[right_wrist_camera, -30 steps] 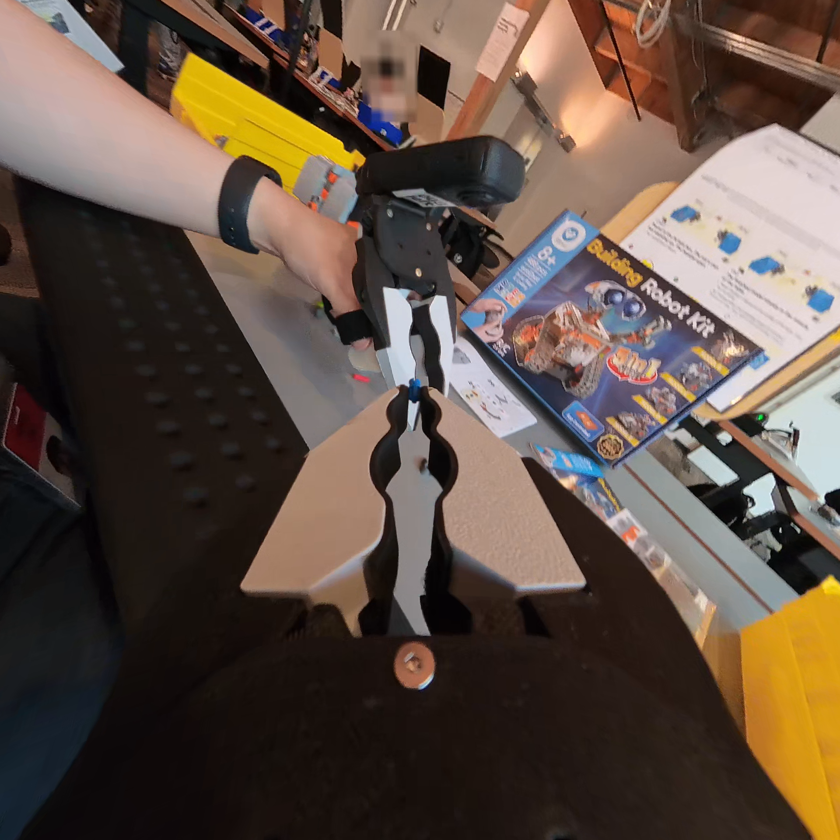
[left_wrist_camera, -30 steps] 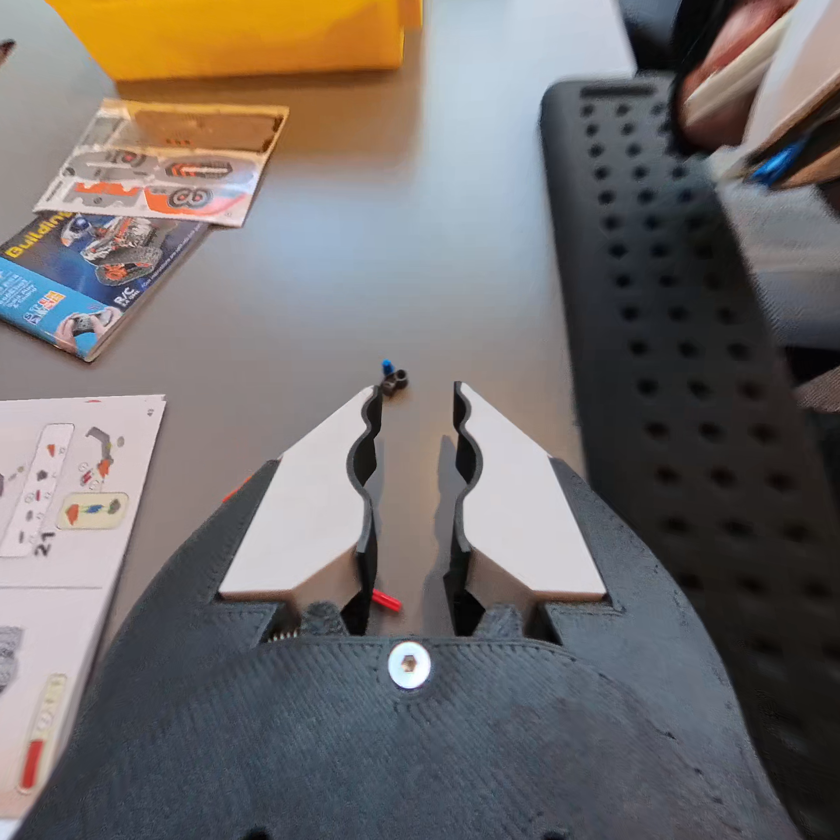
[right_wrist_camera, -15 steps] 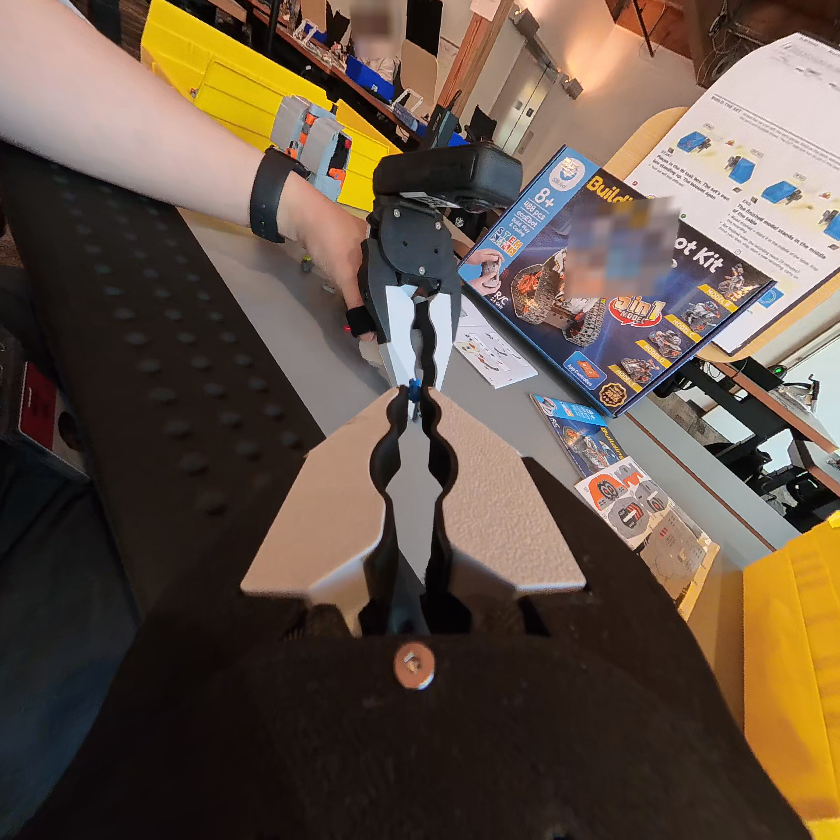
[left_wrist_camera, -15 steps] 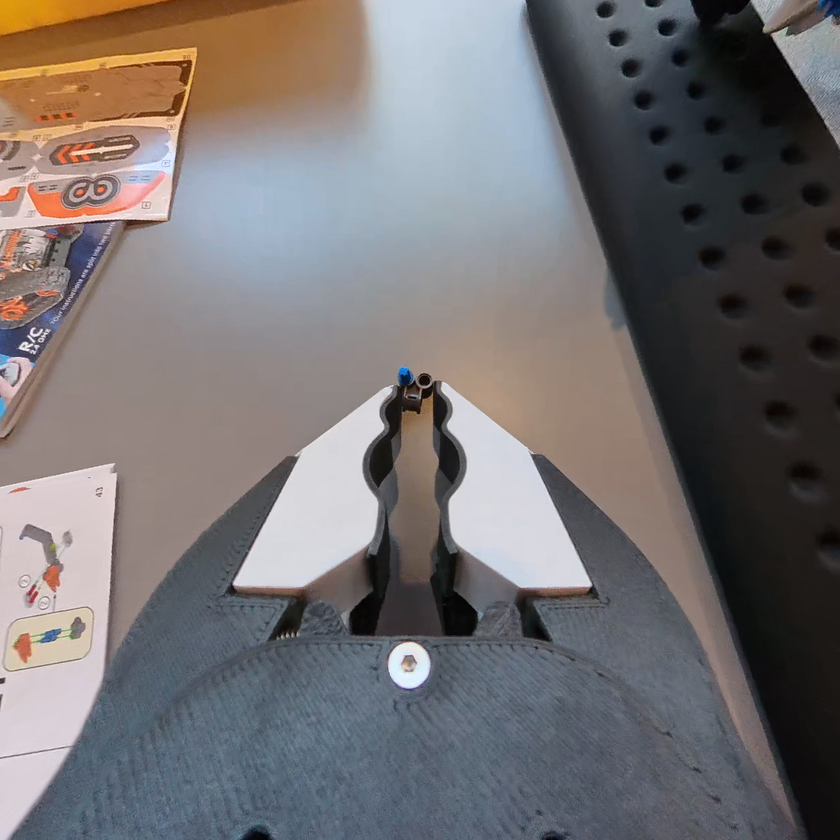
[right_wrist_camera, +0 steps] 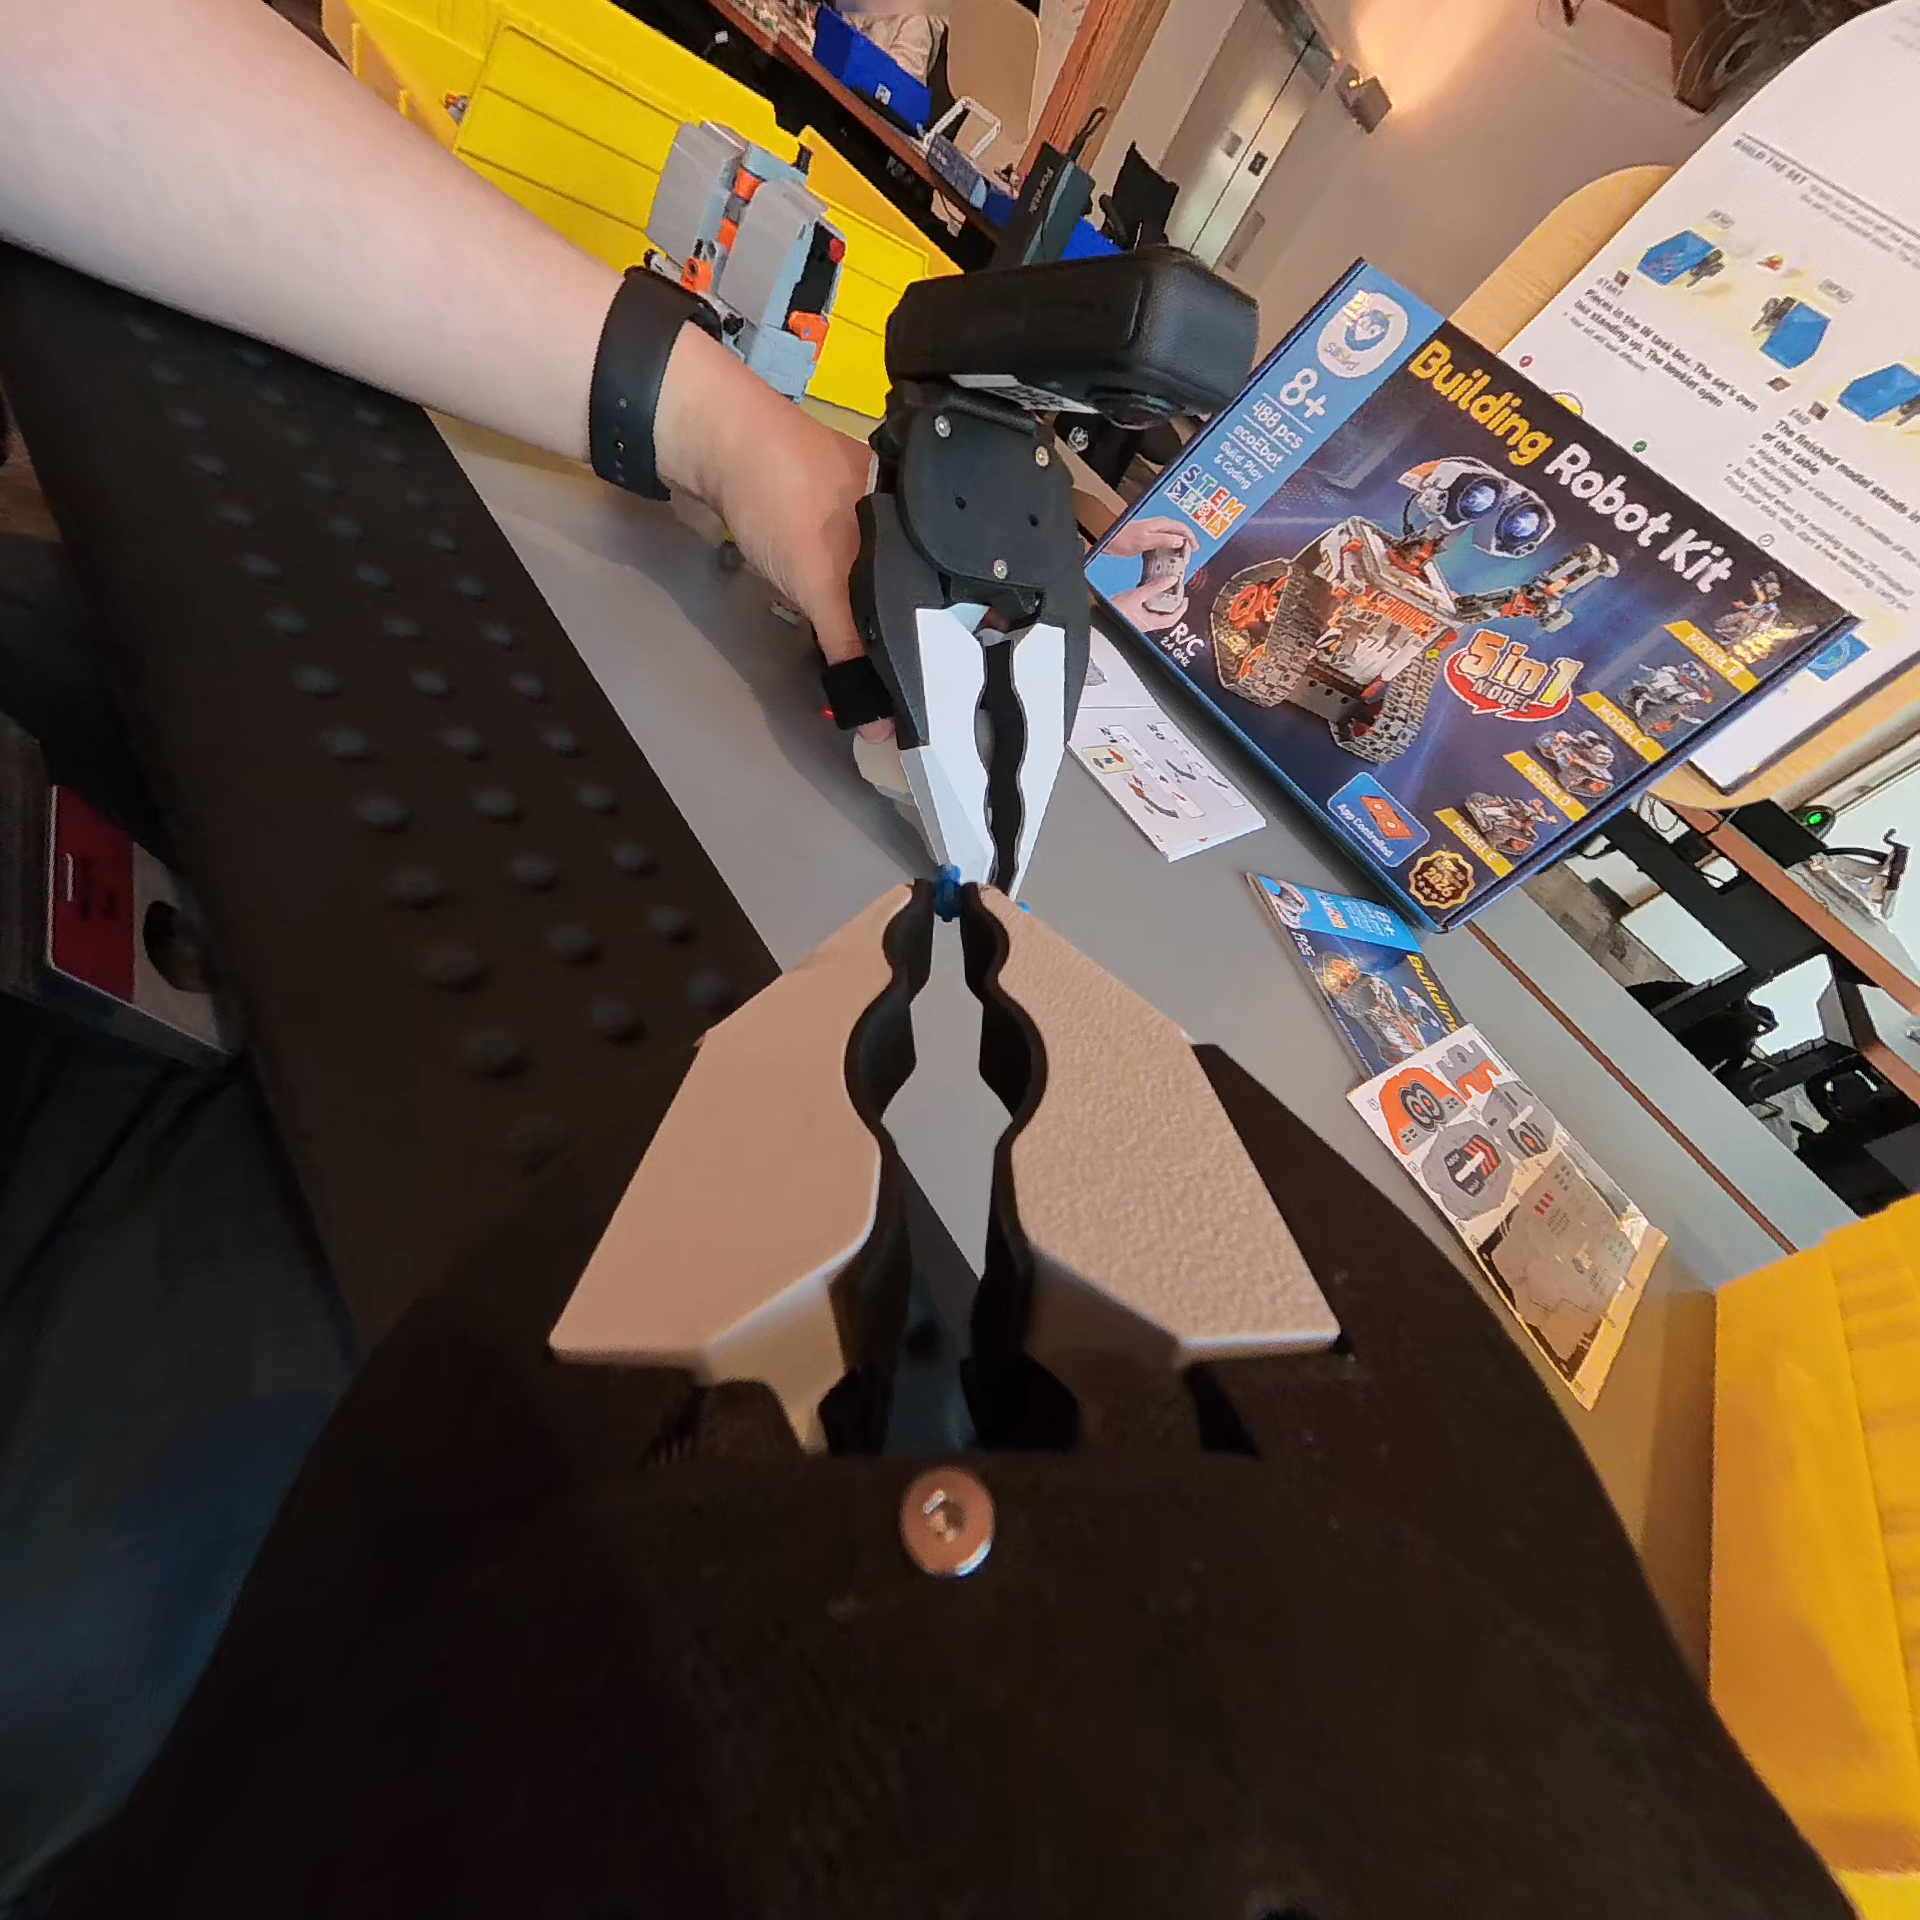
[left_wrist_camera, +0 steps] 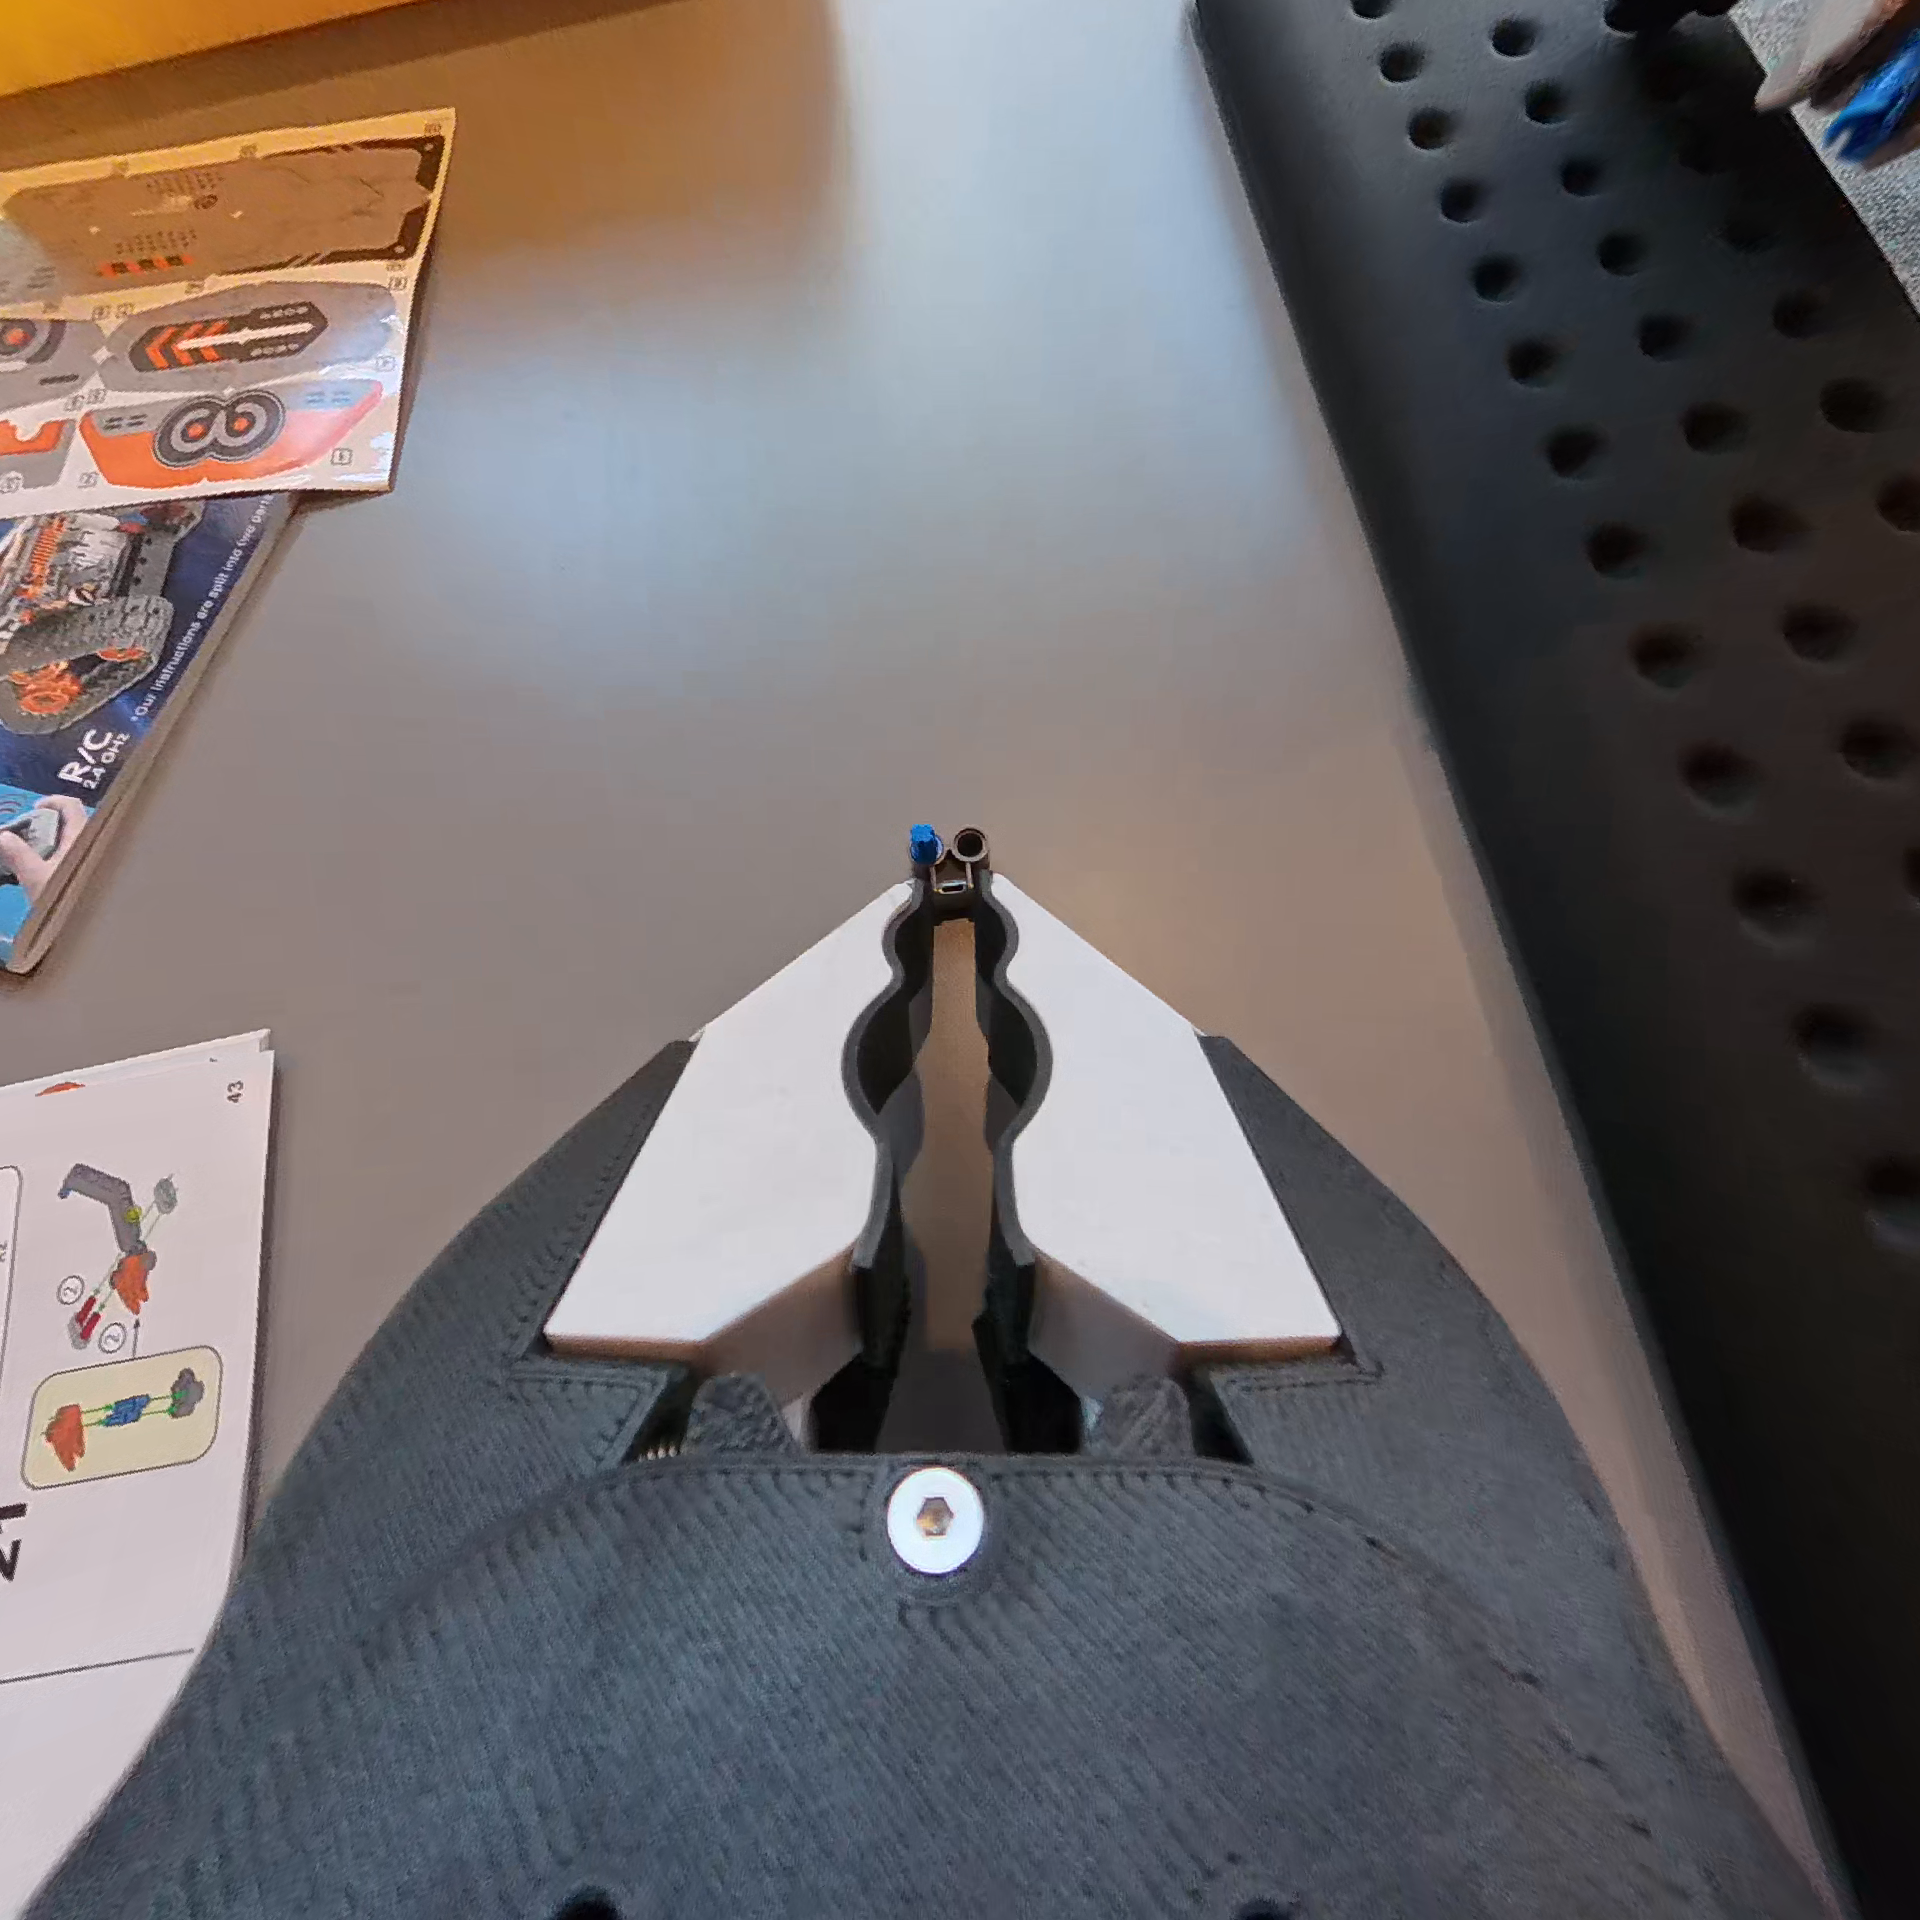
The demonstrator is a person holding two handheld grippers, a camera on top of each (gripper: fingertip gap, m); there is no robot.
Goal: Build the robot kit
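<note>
My left gripper (left_wrist_camera: 951, 883) is shut on a small black connector (left_wrist_camera: 968, 847) with a blue pin (left_wrist_camera: 922, 842) in it, held above the grey table (left_wrist_camera: 831, 571). My right gripper (right_wrist_camera: 943, 902) is shut on a small blue pin (right_wrist_camera: 945, 896). In the right wrist view the left gripper (right_wrist_camera: 987, 878), held by a hand (right_wrist_camera: 769, 520) with a black wristband, points down at my right fingertips and nearly touches them. A blurred bit of the right gripper with something blue (left_wrist_camera: 1870, 114) shows at the top right of the left wrist view.
A black perforated panel (left_wrist_camera: 1662, 520) runs along the table's edge. On the table lie a sticker sheet (left_wrist_camera: 208, 312), a blue booklet (left_wrist_camera: 94, 707) and an instruction page (left_wrist_camera: 114, 1330). A kit box (right_wrist_camera: 1455, 623), a grey-orange built module (right_wrist_camera: 748, 249) and yellow bins (right_wrist_camera: 582, 125) stand behind. About 12 cm separates my left fingertips from my right. Between my left fingertips and the grey-orange built module (right_wrist_camera: 748, 249) there is roughly 30 cm.
My left gripper has closed on the black connector that lay on the table and lifted it. The two grippers have come closer, tip to tip.
</note>
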